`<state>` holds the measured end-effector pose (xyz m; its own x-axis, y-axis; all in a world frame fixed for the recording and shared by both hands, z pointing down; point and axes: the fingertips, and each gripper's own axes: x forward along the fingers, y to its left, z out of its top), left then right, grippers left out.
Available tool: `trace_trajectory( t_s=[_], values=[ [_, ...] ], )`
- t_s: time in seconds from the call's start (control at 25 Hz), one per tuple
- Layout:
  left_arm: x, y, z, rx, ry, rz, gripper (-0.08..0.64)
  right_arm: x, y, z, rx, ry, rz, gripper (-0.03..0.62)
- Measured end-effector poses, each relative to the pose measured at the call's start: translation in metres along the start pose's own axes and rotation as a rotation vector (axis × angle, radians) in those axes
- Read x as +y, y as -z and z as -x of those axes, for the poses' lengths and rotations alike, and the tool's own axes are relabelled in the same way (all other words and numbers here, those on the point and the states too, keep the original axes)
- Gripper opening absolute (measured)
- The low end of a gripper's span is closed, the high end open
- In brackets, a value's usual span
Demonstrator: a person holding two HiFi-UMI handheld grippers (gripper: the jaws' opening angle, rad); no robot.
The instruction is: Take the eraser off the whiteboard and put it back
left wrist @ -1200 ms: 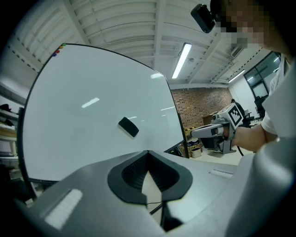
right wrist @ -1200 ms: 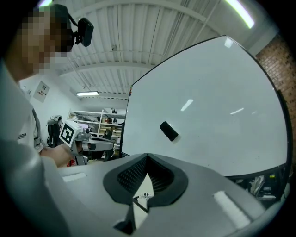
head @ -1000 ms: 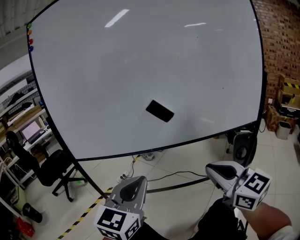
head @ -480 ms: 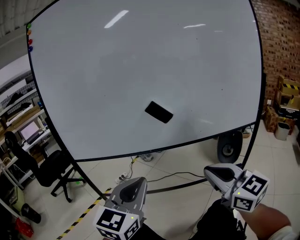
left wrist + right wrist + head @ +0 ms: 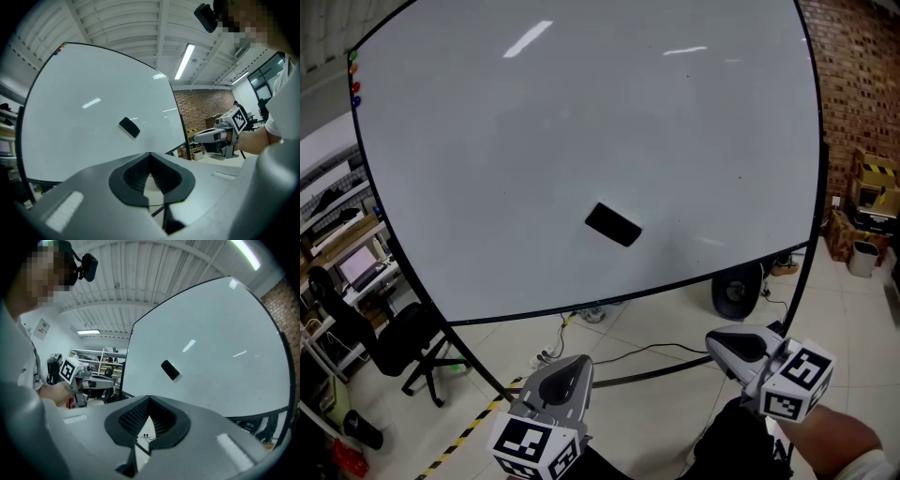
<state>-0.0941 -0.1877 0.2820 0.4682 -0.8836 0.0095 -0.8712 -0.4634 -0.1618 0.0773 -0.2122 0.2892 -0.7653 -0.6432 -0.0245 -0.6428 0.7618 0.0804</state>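
**Lower edge of the head view:** the left gripper (image 5: 572, 366) and right gripper (image 5: 727, 342) are hovering side by side, well apart, both pointing level toward the board. Both prs of jaws are sitting pressed together, tips meeting, w/ nothing between them. Each gripper view is showing only floor through the slot behind the tips. A hand (image 5: 839, 445) is gripping the right gripper at lower right.

**Beyond them:** pale floor tiles (image 5: 666, 403) are running under the board, w/ a black cable (image 5: 647, 351) crossing them and a strip of yellow-black tape (image 5: 469, 431) at lower left.

**Further back:** the whiteboard (image 5: 581, 112) is filling most of the frame. The black eraser (image 5: 613, 225) is clinging to its face, tilted, just below centre and well apart from both grippers. Coloured magnets (image 5: 354, 80) are dotting the board's upper-left corner.

**Behind the board:** a black office chair (image 5: 403, 337) is standing at left and a dark wheel (image 5: 736, 291) is showing under the lower-right edge. A brick wall (image 5: 862, 75) w/ boxes (image 5: 877, 183) is closing off the far right.
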Motion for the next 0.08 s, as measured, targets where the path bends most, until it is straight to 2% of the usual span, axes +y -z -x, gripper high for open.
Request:
trace_trajectory(
  t_s=[0.08],
  values=[
    [-0.0008, -0.0012, 0.0, -0.002, 0.001, -0.003, 0.017, 0.0005, -0.0006, 0.0008, 0.001, 0.0, 0.003, 0.001]
  ],
)
